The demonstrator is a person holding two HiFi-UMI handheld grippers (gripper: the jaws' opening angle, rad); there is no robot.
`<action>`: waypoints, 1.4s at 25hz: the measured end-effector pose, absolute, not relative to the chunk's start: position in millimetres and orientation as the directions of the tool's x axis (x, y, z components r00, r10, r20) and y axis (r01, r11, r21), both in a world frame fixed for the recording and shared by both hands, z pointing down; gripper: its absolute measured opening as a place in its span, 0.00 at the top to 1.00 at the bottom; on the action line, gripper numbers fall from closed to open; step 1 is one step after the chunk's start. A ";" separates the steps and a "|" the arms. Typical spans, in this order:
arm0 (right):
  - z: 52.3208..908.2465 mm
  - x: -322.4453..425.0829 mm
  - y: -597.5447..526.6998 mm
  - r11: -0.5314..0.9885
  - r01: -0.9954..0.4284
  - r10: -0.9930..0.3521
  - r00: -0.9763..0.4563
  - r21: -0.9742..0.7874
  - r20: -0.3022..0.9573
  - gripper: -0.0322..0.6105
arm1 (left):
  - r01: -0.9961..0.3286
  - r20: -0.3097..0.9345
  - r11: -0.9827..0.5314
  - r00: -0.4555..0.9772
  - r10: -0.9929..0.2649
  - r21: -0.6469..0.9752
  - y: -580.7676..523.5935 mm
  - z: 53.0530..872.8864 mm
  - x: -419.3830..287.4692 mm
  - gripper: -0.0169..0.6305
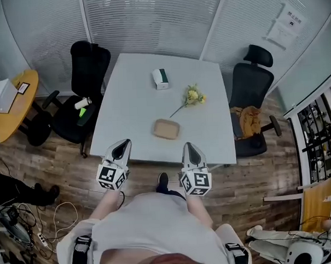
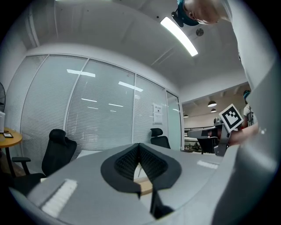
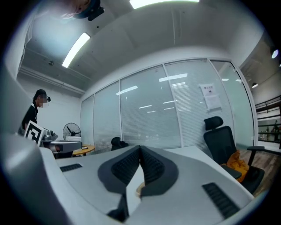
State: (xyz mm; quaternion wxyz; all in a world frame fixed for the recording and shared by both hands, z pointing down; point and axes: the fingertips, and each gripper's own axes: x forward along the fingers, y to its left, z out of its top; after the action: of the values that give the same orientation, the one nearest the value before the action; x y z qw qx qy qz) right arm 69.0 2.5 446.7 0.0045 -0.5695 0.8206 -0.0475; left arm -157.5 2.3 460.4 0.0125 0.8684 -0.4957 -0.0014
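Tan and flat, the box [image 1: 166, 128] lay near the front edge of the table [image 1: 132, 97], its long side running roughly along that edge. It sat ahead of and between the two grippers, nearer the right gripper [image 1: 189, 148] than the left gripper [image 1: 124, 143]. Both hung just off that edge with jaws pressed together on nothing. Bare tabletop lay left of the box, while a yellow flower [image 1: 192, 96] and a tissue box [image 1: 161, 78] lay beyond it, well apart.

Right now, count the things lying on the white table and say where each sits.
3: a white-and-green box at the far end, a yellow flower right of centre, a flat tan pouch near the front edge. Nothing seems hidden.
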 end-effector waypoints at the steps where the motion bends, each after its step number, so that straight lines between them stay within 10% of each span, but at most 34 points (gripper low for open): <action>1: 445.3 72.6 -15.1 0.357 -0.930 -0.931 -0.362 -0.083 0.047 0.94 | -0.866 0.010 -0.499 0.499 -0.866 0.024 -13.8 458.7 -154.4 0.96; 35: 462.6 80.3 -227.1 0.392 -0.917 -0.902 -0.400 -0.082 0.160 0.94 | -0.870 0.100 -0.485 0.492 -0.865 0.093 -221.7 483.4 -133.8 0.96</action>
State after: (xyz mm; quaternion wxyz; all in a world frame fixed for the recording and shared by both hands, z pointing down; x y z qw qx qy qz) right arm 80.3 -227.1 462.6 -0.0448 -0.5459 0.8329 -0.0783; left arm -133.8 -221.7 483.4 0.0656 0.8613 -0.5034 0.0195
